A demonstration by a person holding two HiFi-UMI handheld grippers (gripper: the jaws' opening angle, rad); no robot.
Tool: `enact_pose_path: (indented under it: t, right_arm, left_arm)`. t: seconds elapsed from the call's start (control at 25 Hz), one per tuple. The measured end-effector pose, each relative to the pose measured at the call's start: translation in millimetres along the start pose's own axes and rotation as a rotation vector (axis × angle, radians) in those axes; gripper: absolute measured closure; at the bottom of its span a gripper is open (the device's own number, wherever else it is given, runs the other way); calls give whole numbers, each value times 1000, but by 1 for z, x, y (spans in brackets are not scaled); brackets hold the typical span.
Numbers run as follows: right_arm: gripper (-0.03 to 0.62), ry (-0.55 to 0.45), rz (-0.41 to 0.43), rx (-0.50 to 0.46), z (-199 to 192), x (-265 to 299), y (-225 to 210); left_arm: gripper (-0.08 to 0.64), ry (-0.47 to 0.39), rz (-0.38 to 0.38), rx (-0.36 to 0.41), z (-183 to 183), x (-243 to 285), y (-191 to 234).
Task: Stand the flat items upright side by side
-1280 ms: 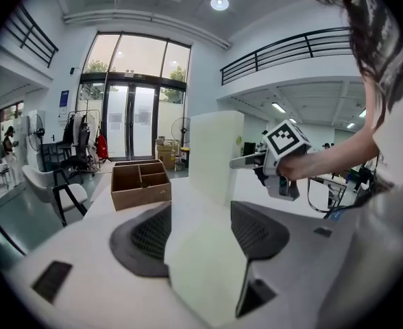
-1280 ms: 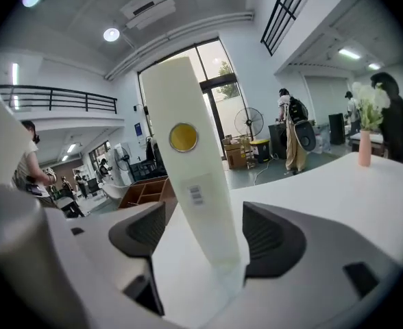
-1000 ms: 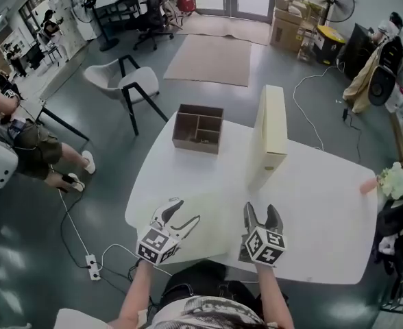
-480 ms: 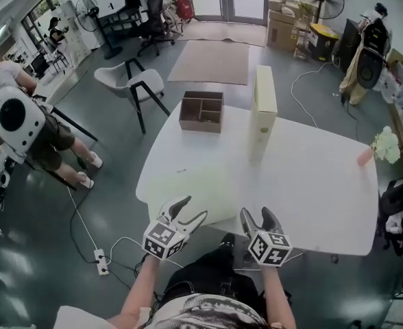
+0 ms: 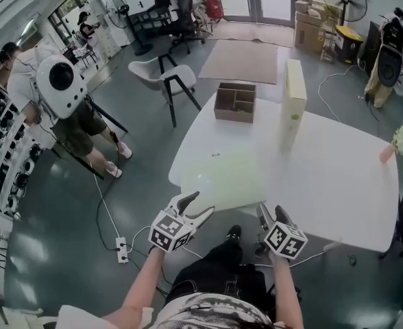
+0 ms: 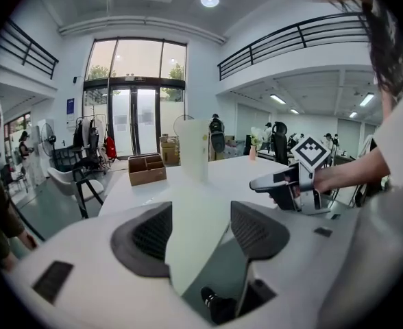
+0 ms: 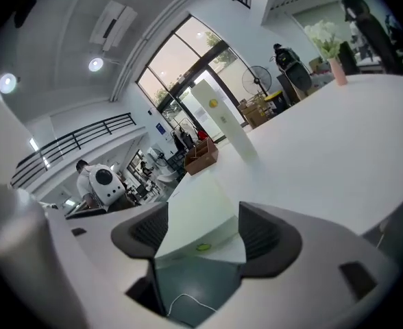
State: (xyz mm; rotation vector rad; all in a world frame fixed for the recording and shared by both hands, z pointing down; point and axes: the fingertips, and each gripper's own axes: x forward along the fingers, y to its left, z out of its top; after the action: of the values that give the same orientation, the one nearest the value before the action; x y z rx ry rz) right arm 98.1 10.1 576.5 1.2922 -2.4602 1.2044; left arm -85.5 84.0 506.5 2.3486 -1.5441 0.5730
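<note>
Both grippers have pulled back since a second ago. Then they hung over the table's (image 5: 338,190) near edge; now the left gripper (image 5: 202,203) and right gripper (image 5: 270,212) hang off it above the floor, jaws spread and empty. The flat box (image 5: 222,177) lies at the near corner, and the upright box (image 5: 292,101) stands farther back. Only the right gripper view shows a green dot (image 7: 203,247) on the flat box's near side.

- Table (image 5: 338,184): smooth white top, faint sheen.
- Upright box (image 5: 292,101): pale matt card.
- Flat box (image 5: 222,177): pale matt card.
- Compartment tray (image 5: 232,116): raw brown cardboard.
- Floor (image 5: 85,238): glossy, reflective.
</note>
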Motion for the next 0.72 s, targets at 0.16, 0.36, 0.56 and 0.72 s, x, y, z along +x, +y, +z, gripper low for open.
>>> enact_pose_path:
  t: [0.16, 0.36, 0.56, 0.72]
  right_arm:
    - [275, 21, -7, 81, -17, 14, 1]
    - [275, 42, -69, 146, -29, 38, -6]
    - [267, 10, -141, 227, -29, 64, -15]
    - [259, 10, -225, 259, -35, 71, -27]
  left_arm:
    - [295, -9, 33, -61, -10, -10, 22]
    - [295, -17, 44, -165, -24, -10, 63]
    - [291, -25, 46, -318, -39, 3, 127]
    - [267, 32, 23, -392, -63, 19, 169]
